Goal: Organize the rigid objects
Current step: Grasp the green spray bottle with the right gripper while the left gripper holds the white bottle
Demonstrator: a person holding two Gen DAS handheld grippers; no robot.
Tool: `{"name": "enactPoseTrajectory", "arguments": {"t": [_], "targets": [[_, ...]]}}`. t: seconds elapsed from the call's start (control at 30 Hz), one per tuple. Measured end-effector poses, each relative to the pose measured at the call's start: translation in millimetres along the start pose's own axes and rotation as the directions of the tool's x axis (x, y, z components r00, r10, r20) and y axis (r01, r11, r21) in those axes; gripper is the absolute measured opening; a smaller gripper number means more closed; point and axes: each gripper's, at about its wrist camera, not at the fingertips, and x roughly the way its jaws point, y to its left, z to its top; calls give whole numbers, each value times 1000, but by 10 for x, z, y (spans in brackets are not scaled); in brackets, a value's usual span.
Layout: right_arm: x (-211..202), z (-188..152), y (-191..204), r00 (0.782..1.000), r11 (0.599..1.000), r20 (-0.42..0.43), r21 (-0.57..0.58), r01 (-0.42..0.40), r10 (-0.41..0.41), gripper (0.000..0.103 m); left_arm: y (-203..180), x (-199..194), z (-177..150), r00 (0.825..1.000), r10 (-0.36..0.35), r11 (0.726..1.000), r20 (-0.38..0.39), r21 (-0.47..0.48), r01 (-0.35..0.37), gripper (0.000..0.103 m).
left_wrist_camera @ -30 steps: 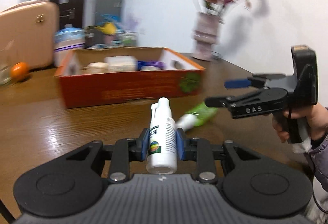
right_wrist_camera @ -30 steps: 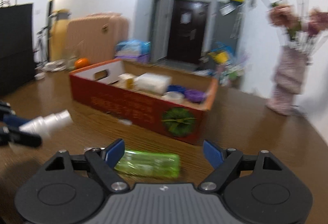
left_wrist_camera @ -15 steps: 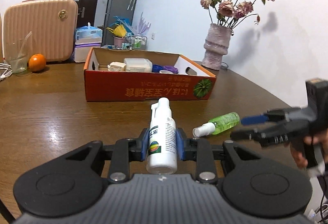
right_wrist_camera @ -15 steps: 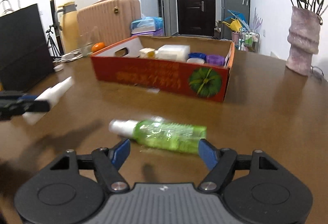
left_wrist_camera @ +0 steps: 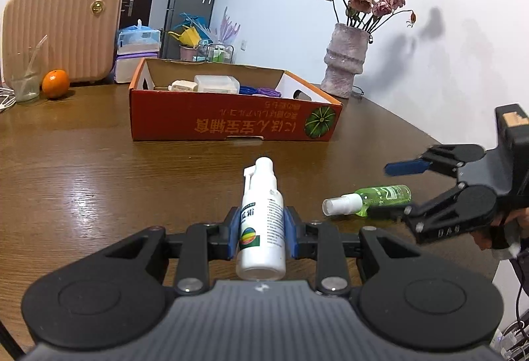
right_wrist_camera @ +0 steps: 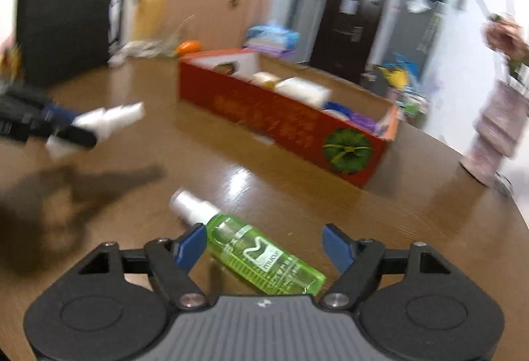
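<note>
While the left gripper (left_wrist_camera: 262, 230) stays clamped on the white spray bottle (left_wrist_camera: 262, 222), nozzle pointing away toward the red cardboard box (left_wrist_camera: 231, 121), the right gripper (right_wrist_camera: 264, 243) sits over the green spray bottle (right_wrist_camera: 261, 253) lying flat on the brown wooden table (left_wrist_camera: 82, 182). Right jaws have just been closing a bit but stand apart: left pad (right_wrist_camera: 190, 245) at or near the bottle's shoulder, contact unclear, right pad clear of it, bottle lying diagonally between them. Box holds white containers and 2 purple-blue lids. Vase with dried roses (left_wrist_camera: 347, 63) behind the box, orange (left_wrist_camera: 55, 83) and glass (left_wrist_camera: 24, 86) far left. Right view blurred.
</note>
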Motion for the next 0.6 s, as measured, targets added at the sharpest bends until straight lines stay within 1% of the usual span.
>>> {"name": "enactPoseTrajectory", "arguments": {"t": [0.03, 0.1, 0.13, 0.17, 0.2, 0.23, 0.3, 0.37, 0.47, 0.6], "targets": [[40, -5, -3, 1000, 1000, -19, -2, -19, 19, 67, -6, 4, 1, 1000, -2, 1000, 0, 2, 2, 28], [84, -2, -7, 1000, 1000, -24, 24, -11, 12, 61, -15, 26, 4, 1000, -4, 1000, -2, 1, 4, 28], [86, 1, -25, 999, 998, -26, 57, -17, 18, 53, -12, 41, 7, 1000, 0, 1000, -4, -1, 0, 28], [80, 2, -44, 999, 995, -28, 97, -20, 23, 42, -20, 51, 6, 1000, 4, 1000, -5, -3, -4, 28], [73, -5, -64, 999, 990, -36, 142, -18, 23, 35, -23, 60, 1, 1000, 3, 1000, -6, -2, -3, 28], [77, -28, -85, 999, 980, -41, 197, -11, 19, 31, -27, 65, -8, 1000, 4, 1000, -8, -1, -4, 28], [66, -61, -94, 999, 952, -43, 306, 17, -4, 31, -38, 72, -33, 1000, 15, 1000, -10, 5, -14, 28], [7, -104, -28, 999, 924, -38, 380, 39, -26, 31, -52, 100, -60, 999, 20, 1000, -24, 10, -20, 28], [-41, -149, 119, 997, 912, -26, 401, 80, -76, 31, -100, 151, -88, 997, 52, 998, -53, 42, -49, 28], [-64, -193, 245, 993, 919, -14, 379, 111, -115, 31, -181, 190, -135, 994, 81, 992, -74, 105, -73, 28]]}}
